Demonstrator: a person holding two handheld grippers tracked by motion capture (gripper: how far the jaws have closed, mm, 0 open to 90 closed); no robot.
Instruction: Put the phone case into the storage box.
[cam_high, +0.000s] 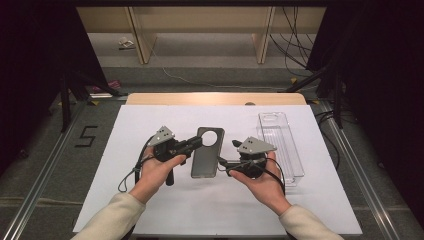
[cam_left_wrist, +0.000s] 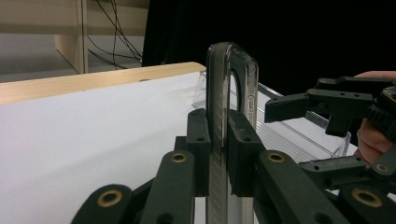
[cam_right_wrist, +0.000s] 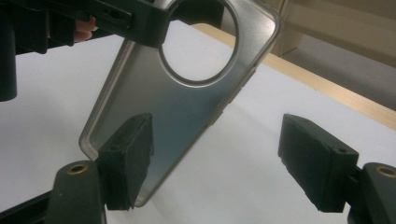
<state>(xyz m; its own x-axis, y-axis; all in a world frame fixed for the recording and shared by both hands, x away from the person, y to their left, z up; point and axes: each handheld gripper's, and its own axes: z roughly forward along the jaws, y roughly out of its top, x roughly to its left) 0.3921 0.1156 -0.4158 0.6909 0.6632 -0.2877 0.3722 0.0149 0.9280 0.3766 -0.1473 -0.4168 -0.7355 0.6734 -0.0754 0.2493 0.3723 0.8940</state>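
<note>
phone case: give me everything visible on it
The phone case is a translucent smoky-grey shell, soft plastic by the look, with rounded corners, a raised rim and one large round camera cutout near its far end. In the high view it sits lengthwise over the white sheet. The left gripper is shut on its edge near the cutout. The right gripper stands open at the near end, one pad in front of the case's near corner; contact there is unclear.
</note>
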